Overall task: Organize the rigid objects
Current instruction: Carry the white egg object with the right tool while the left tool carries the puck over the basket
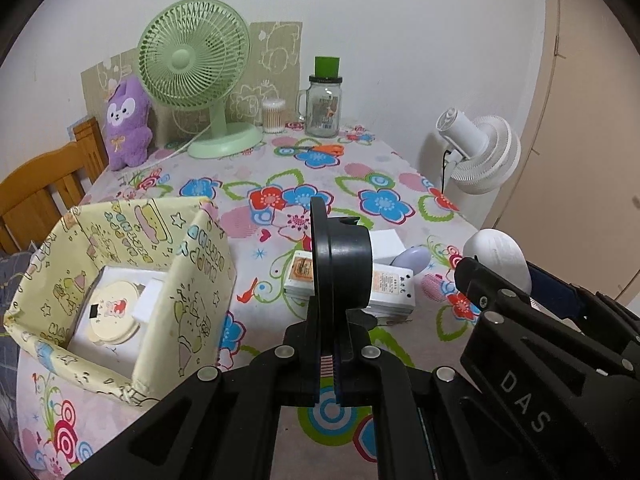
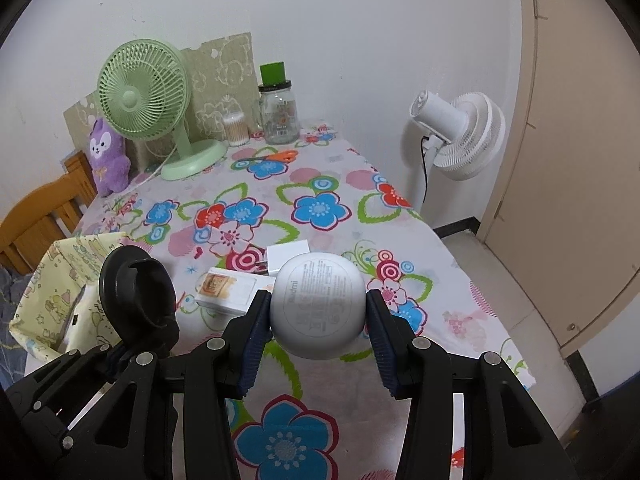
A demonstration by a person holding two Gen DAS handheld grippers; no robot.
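I've got the left gripper (image 1: pixel 328 272) clamped on a black round cap (image 1: pixel 340 264), held up just right of the yellow storage box (image 1: pixel 192 280). Right gripper (image 2: pixel 318 316) grips a white Redmi earbud case (image 2: pixel 318 308), further right of the box, above the floral tablecloth (image 2: pixel 320 184), w/ a white carton (image 2: pixel 228 290) lying underneath.

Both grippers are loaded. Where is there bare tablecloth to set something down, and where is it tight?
Free: the wide middle of the tablecloth between the green fan and the white boxes. Crowded: the back edge around the glass jar, and the fabric bin, already holding items.
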